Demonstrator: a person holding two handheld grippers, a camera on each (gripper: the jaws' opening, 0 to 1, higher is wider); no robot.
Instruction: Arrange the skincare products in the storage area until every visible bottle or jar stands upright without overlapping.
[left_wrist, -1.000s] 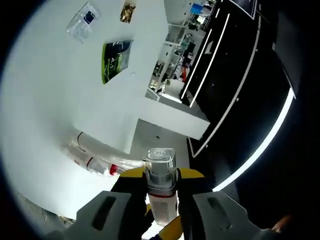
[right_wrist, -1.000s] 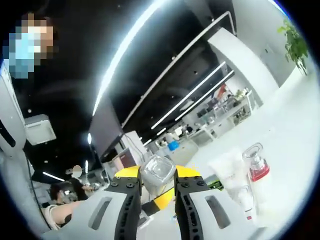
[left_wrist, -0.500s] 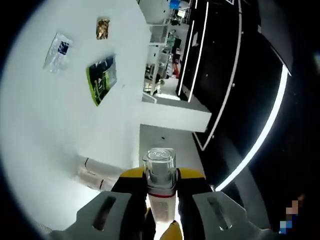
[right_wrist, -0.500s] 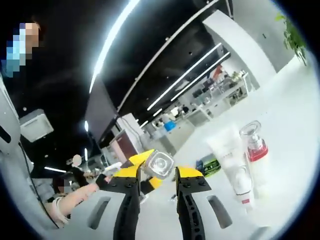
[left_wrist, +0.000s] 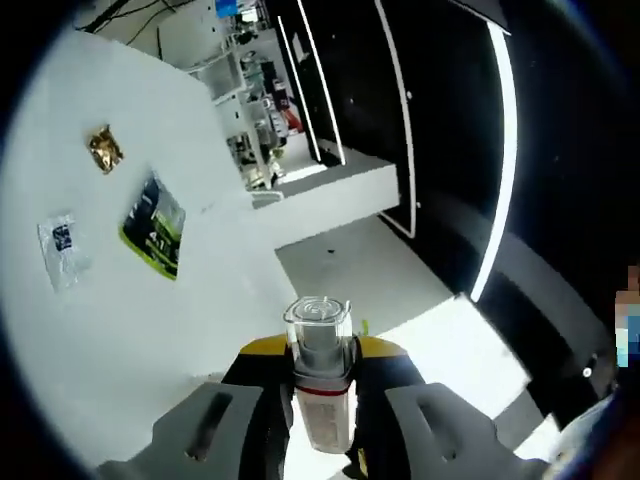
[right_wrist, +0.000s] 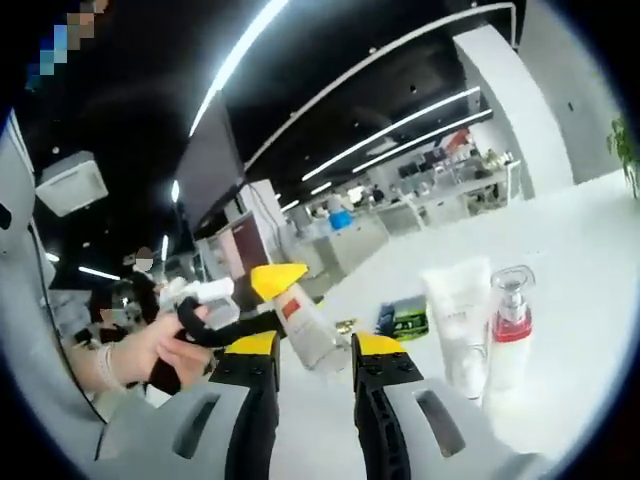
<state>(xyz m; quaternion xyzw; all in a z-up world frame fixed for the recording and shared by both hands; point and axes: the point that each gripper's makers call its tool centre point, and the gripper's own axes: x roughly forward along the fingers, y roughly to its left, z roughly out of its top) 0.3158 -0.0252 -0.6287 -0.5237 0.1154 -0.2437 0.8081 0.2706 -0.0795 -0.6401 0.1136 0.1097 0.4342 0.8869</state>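
In the left gripper view, a clear plastic sachet (left_wrist: 60, 250) lies at the far left of the white tabletop (left_wrist: 150, 330), with a small gold foil packet (left_wrist: 103, 149) and a green-and-black flat pouch (left_wrist: 154, 228) to its right. At the bottom centre, the left gripper (left_wrist: 320, 420) clamps its jaws on a clear pump bottle with a square transparent cap and red collar (left_wrist: 319, 370), held cap-forward above the tabletop.

In the right gripper view, a hand (right_wrist: 150, 345) at the left holds the other gripper, its yellow jaw tips pinching that same clear bottle (right_wrist: 305, 325), which slants down toward the gap between the right gripper (right_wrist: 312, 375) jaws. Those jaws stand a little apart with nothing between them; the bottle's cap end looks just ahead of them. Further right, a white squeeze tube (right_wrist: 458, 320) stands cap-down, touching or just beside an upright clear pump bottle with a red band (right_wrist: 510, 325) on the table.
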